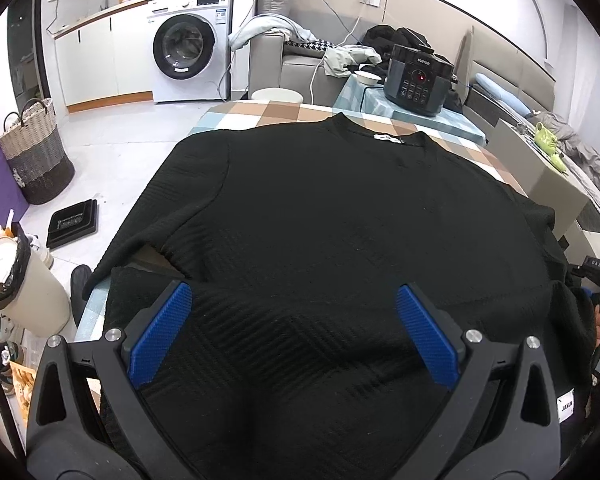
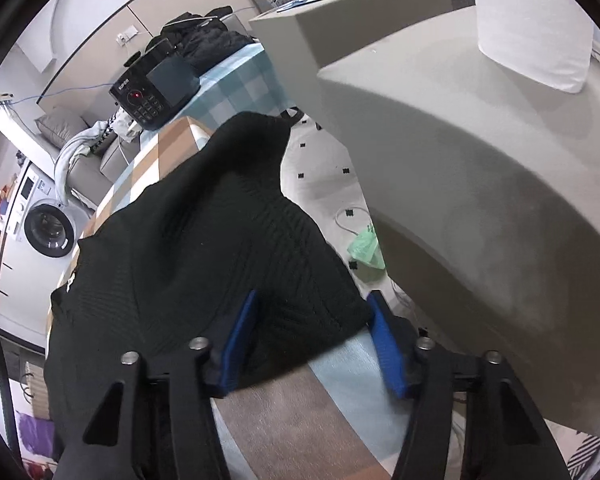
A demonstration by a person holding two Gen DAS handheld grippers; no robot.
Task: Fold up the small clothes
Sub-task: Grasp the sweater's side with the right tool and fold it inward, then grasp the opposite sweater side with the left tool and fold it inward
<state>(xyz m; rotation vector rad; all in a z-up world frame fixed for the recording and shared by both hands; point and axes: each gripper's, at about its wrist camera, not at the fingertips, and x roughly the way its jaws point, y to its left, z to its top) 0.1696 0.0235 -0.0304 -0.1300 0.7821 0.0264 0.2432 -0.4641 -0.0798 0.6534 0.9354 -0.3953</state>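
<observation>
A black ribbed sweater [image 1: 320, 208] lies spread on the checked tablecloth [image 1: 260, 114], neck and white label at the far side. My left gripper [image 1: 294, 292] hovers open and wide over the near hem, its blue pads [image 1: 160, 336] apart from each other above the fabric. In the right wrist view the sweater [image 2: 204, 240] hangs partly over the table's right edge. My right gripper [image 2: 314, 298] straddles its near corner: the cloth lies flat between the blue pads [image 2: 386, 344], not pinched. A sleeve lies folded at the left edge [image 1: 140, 240].
A black rice cooker [image 1: 418, 80] stands on a side table behind the sweater. A grey sofa block [image 2: 480, 184] rises close on the right. On the floor left are a woven basket [image 1: 34, 152], a full bin [image 1: 16, 280] and a black tray [image 1: 74, 224].
</observation>
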